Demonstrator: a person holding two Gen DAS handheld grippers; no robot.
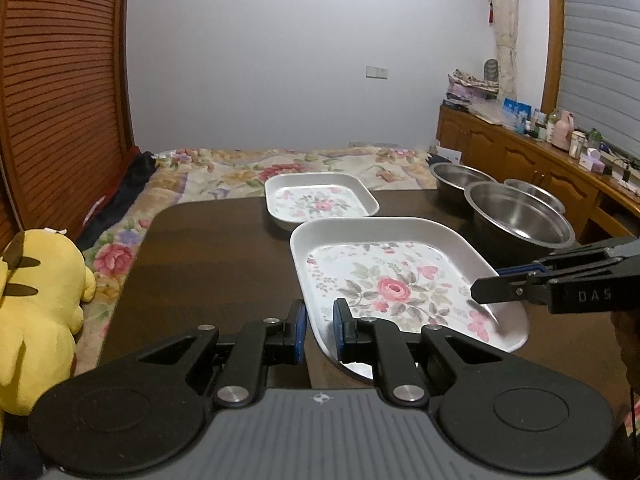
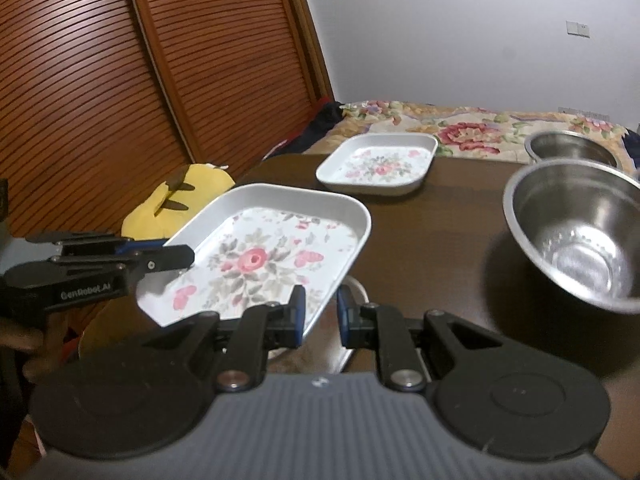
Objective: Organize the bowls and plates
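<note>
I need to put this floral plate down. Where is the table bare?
Bare: the table's left half, between the yellow plush and the far floral plate. Crowded: the right, with the steel bowls.

Two floral plates [image 1: 394,280] [image 1: 320,198], three steel bowls [image 1: 520,216] [image 1: 460,178] [image 1: 534,192], one yellow plush toy [image 1: 38,320].

Likely a home bedroom: floral-quilted bed [image 1: 280,168], louvred wardrobe [image 1: 60,100].
</note>
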